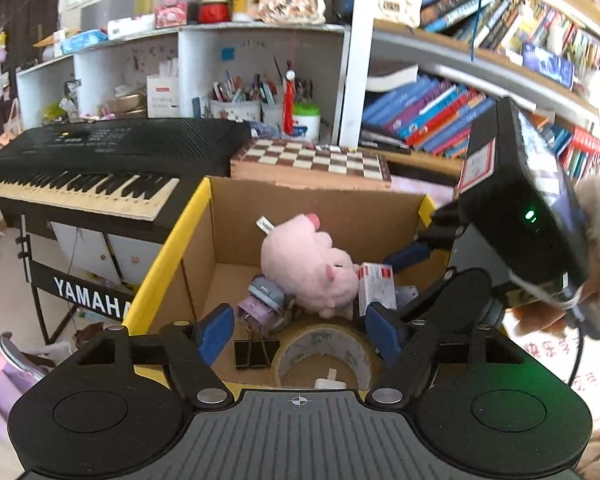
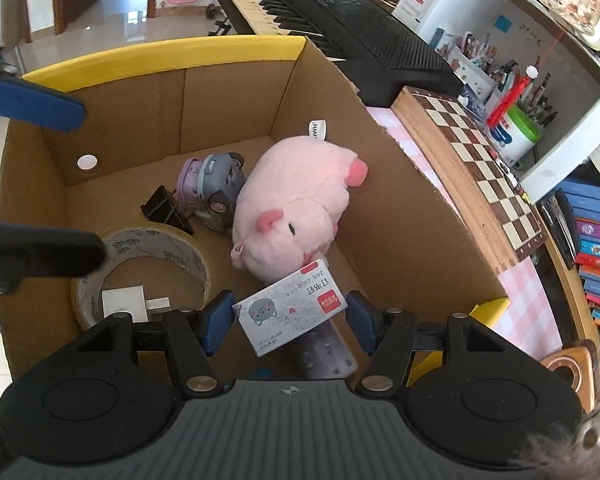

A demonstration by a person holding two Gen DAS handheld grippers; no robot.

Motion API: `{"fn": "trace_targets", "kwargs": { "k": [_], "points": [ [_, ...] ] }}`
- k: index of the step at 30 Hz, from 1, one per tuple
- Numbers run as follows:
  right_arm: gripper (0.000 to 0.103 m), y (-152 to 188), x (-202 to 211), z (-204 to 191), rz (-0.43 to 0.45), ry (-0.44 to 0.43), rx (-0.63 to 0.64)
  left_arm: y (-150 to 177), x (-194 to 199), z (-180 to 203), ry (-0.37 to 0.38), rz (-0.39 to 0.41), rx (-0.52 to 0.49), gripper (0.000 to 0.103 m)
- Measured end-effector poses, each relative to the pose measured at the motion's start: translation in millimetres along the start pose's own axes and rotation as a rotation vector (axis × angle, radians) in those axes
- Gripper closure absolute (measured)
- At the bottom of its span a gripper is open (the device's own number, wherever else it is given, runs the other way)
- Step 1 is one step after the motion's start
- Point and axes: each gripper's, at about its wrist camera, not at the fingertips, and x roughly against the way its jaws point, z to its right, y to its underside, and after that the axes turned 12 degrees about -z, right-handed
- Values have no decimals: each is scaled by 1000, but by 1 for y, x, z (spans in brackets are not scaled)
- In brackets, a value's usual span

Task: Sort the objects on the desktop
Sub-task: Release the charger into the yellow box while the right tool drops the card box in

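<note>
An open cardboard box (image 2: 172, 52) with a yellow rim holds a pink plush pig (image 2: 296, 216), a tape roll (image 2: 160, 240), a black binder clip (image 2: 164, 204) and a grey-purple toy (image 2: 216, 188). My right gripper (image 2: 289, 320) hangs over the box's near side, shut on a small white staple box (image 2: 290, 306) with a red label. In the left wrist view the staple box (image 1: 374, 284) sits beside the pig (image 1: 312, 268). My left gripper (image 1: 300, 334) is open and empty above the tape roll (image 1: 320, 338) and binder clip (image 1: 256, 352).
A black keyboard (image 1: 100, 160) on a stand flanks the box. A chessboard case (image 1: 312, 160) lies behind it, with crowded bookshelves (image 1: 440, 112) beyond. A grey ruler (image 2: 328, 348) lies under the staple box. A white plug (image 2: 124, 300) rests inside the tape roll.
</note>
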Motion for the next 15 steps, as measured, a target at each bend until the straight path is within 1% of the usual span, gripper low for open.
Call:
{"fn": "trace_targets", "kwargs": {
  "k": [1,6,10,15],
  "points": [
    [41,2,1,0,6,9,-16,0,2,0,0,6,2,27],
    [41,10,14,-1,37,23,-87,4,17,-1,0,51,-1,27],
    [41,21,40,-6,110,63,-142,7,31,0,9,84,5,25],
    [42,49,81,-8,205,107,-295,15,48,5,25,118,-21,21]
  ]
}}
